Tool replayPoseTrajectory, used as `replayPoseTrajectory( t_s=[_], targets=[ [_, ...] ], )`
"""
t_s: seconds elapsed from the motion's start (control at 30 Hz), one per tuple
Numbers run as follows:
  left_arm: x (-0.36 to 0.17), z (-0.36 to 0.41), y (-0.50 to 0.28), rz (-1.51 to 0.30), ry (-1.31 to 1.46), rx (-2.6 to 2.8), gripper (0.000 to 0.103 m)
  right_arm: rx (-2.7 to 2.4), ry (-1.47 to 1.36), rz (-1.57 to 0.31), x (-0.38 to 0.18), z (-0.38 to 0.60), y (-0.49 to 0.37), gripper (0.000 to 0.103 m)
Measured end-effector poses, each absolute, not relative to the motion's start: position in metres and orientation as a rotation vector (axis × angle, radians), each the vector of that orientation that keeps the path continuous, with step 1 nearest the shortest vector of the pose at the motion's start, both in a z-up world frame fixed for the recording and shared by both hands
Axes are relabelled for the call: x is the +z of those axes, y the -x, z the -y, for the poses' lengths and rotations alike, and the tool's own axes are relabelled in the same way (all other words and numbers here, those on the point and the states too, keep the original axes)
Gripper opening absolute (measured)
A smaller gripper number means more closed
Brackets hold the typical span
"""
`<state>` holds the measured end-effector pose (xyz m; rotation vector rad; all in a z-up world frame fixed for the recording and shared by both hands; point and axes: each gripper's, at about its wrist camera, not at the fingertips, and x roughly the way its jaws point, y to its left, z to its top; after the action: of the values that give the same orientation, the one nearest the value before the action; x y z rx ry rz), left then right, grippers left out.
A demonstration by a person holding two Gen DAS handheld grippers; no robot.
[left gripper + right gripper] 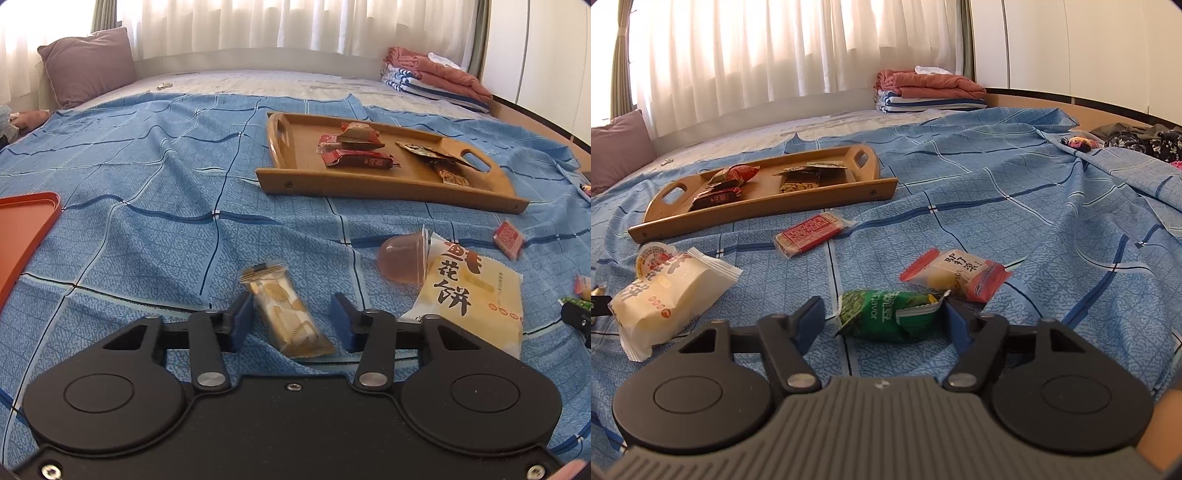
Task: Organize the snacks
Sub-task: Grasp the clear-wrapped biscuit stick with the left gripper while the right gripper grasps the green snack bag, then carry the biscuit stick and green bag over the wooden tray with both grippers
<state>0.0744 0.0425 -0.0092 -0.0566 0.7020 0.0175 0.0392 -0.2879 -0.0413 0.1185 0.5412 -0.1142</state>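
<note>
Left tool [291,321] spread around clear wafer packet [286,314], near on bed [147,155]; pads not yet pinching. Light, crinkly, brittle inside; pinch mid-body gently. Right tool [882,325] spread around soft green packet [890,314].

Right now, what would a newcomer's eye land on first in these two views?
Probably the wooden tray of wrapped snacks on the blue checked sheet. Nearer, the left gripper straddles a clear-wrapped wafer pack, and the right gripper straddles a green packet.
</note>
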Motion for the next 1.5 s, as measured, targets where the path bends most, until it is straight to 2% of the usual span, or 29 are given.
replayPoseTrajectory(
  t_s=[0.03,0.07,0.5,0.97,1.5],
  targets=[
    [-0.008,-0.043,-0.074,-0.701,0.058,0.011,0.021,-0.111,-0.117,-0.541,-0.04,0.287,-0.039,0.062],
    [-0.006,-0.043,-0.074,-0.7,0.063,0.004,0.02,-0.1,-0.115,-0.544,-0.039,0.287,-0.04,0.062],
    [0.029,-0.036,-0.07,-0.63,0.064,-0.053,0.02,-0.01,-0.119,-0.51,-0.013,0.279,-0.039,0.06],
    [0.079,-0.02,-0.127,-0.601,0.069,-0.127,0.02,0.06,-0.163,-0.485,0.03,0.282,-0.096,0.06],
    [0.064,-0.024,-0.22,-0.711,0.089,-0.118,0.02,0.04,-0.058,-0.557,0.036,0.283,-0.191,0.06]
  ],
)
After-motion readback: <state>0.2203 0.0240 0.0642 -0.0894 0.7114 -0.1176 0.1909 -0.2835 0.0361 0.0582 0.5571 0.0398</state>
